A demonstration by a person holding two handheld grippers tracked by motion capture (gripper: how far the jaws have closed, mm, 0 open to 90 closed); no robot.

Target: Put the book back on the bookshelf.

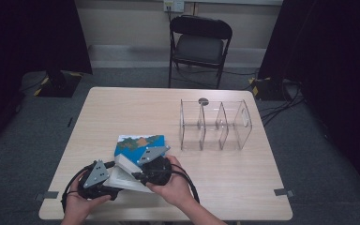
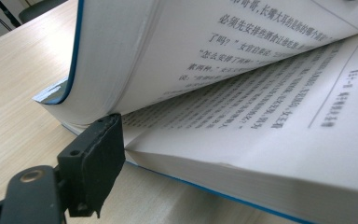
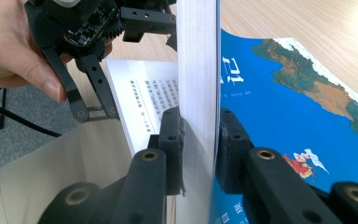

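A paperback with a blue illustrated cover (image 1: pixel 138 144) lies open near the table's front edge. My right gripper (image 3: pixel 199 135) is shut on a thick sheaf of its pages (image 3: pixel 196 70) together with the front cover (image 3: pixel 284 107), holding them up on edge. In the high view the right gripper (image 1: pixel 133 165) reaches in from the right. My left gripper (image 1: pixel 116 180) comes in from the left with its jaws wide apart. One of its fingers (image 2: pixel 95 154) rests against the printed lower pages (image 2: pixel 261 140) under the lifted sheaf. Its other jaw is hidden by the book.
A clear acrylic organizer with three compartments (image 1: pixel 215 125) stands at the right back of the wooden table (image 1: pixel 122 108), with a small dark round thing (image 1: pixel 203 101) behind it. A black folding chair (image 1: pixel 199 44) stands beyond the far edge.
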